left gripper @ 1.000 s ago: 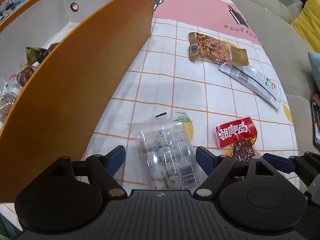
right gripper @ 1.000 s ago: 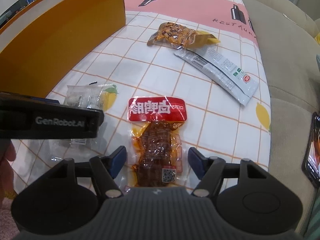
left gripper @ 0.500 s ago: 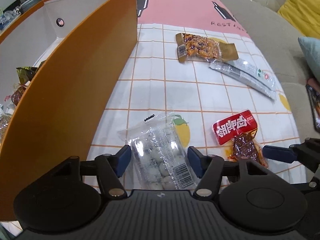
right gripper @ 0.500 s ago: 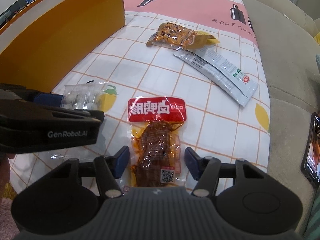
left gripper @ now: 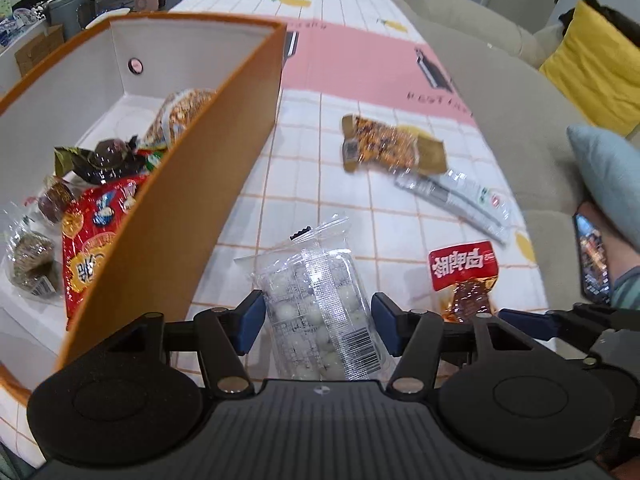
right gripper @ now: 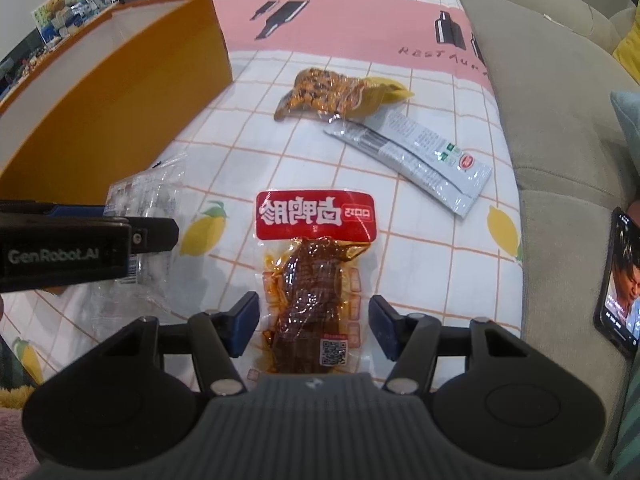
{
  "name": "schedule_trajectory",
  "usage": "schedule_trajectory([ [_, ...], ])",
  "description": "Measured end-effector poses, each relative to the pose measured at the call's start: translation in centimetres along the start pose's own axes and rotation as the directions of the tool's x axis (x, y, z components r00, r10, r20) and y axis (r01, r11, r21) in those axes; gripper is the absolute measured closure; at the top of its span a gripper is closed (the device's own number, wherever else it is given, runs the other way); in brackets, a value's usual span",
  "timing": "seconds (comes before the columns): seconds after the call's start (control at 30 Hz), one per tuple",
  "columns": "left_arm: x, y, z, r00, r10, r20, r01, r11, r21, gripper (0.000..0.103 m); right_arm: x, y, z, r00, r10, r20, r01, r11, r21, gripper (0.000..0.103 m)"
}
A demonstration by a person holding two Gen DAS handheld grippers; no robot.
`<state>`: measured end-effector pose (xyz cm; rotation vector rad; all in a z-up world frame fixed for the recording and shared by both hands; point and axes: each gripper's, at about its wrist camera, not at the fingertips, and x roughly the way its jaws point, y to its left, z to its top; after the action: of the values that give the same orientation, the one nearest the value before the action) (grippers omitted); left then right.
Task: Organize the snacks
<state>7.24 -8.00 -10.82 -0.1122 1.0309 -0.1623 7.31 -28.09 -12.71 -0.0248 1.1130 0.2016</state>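
Observation:
My left gripper (left gripper: 318,322) is shut on a clear bag of white candy balls (left gripper: 320,304) and holds it lifted above the table, beside the orange box (left gripper: 208,200). My right gripper (right gripper: 314,326) is shut on a red-topped pack of dark braised meat (right gripper: 316,264), which still lies on the checked tablecloth. The left gripper's arm shows in the right wrist view (right gripper: 80,248) with the clear bag (right gripper: 148,196) in it. The red pack also shows in the left wrist view (left gripper: 464,276).
The orange box holds several snacks (left gripper: 96,216). A brown snack pack (right gripper: 332,92) and a grey-white stick pack (right gripper: 416,156) lie on the cloth farther off. A beige sofa (right gripper: 560,120) with a phone (right gripper: 618,280) borders the table's right edge.
Both grippers have closed on their packs. My left gripper has risen with the clear bag, so more of the box's inside shows. The right gripper has stayed in place.

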Motion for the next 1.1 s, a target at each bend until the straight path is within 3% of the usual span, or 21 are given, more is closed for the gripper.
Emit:
schedule_trajectory([
  [0.5,-8.5,3.3,3.7,0.98,-0.069,0.189,0.086,0.993,-0.085,0.037,-6.0,3.7,2.7,0.982,0.075,0.175,-0.074,0.997,-0.014,0.046],
  [0.87,-12.1,8.3,7.8,0.969,-0.023,0.247,0.036,0.998,-0.051,0.037,-8.6,9.1,7.4,0.953,0.158,0.26,-0.134,0.985,-0.107,0.047],
  [1.1,-11.6,11.6,10.2,0.979,0.032,0.199,-0.027,0.999,-0.027,0.037,-7.9,14.5,10.7,0.946,0.197,0.256,-0.134,0.96,-0.246,0.047],
])
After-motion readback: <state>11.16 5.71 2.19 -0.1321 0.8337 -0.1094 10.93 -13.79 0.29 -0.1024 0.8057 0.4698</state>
